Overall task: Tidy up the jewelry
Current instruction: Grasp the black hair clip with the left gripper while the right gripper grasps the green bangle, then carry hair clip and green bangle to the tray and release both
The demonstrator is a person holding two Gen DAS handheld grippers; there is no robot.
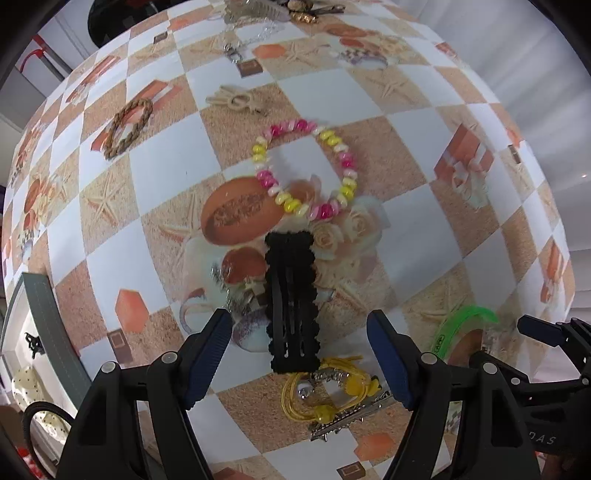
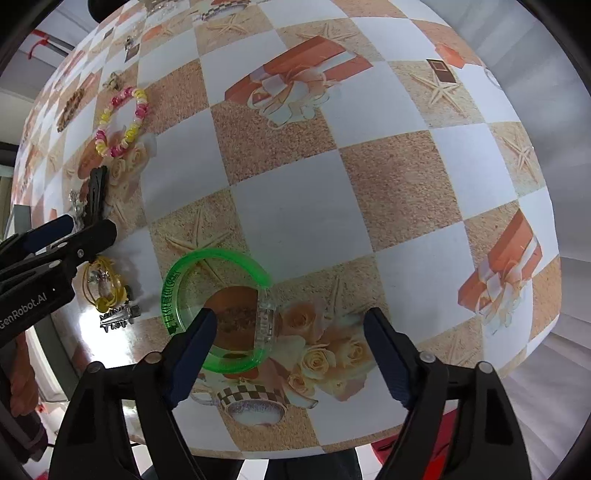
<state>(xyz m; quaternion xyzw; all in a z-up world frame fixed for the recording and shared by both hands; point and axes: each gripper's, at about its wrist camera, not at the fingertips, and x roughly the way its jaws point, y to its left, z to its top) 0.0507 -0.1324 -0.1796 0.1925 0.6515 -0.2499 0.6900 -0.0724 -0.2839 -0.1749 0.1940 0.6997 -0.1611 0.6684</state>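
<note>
My left gripper (image 1: pixel 299 365) is open above a black scalloped hair clip (image 1: pixel 291 299) that lies between its fingers on the patterned tablecloth. Below it lie a yellow cord bracelet (image 1: pixel 328 391) and a silver spiked clip (image 1: pixel 351 417). A pink and yellow bead bracelet (image 1: pixel 306 170) lies just beyond the black clip. My right gripper (image 2: pixel 288 354) is open and empty over a green translucent bangle (image 2: pixel 214 306), whose near side sits by the left finger (image 2: pixel 192 354). The left gripper (image 2: pixel 55 251) shows at the left edge of the right wrist view.
A braided rope bracelet (image 1: pixel 127 127) and a beige knotted piece (image 1: pixel 236 99) lie further back. More jewelry (image 1: pixel 280 11) is piled at the far edge. A grey-rimmed box (image 1: pixel 40 332) with items inside stands at the left. The table's near edge (image 2: pixel 258 452) is just below the right gripper.
</note>
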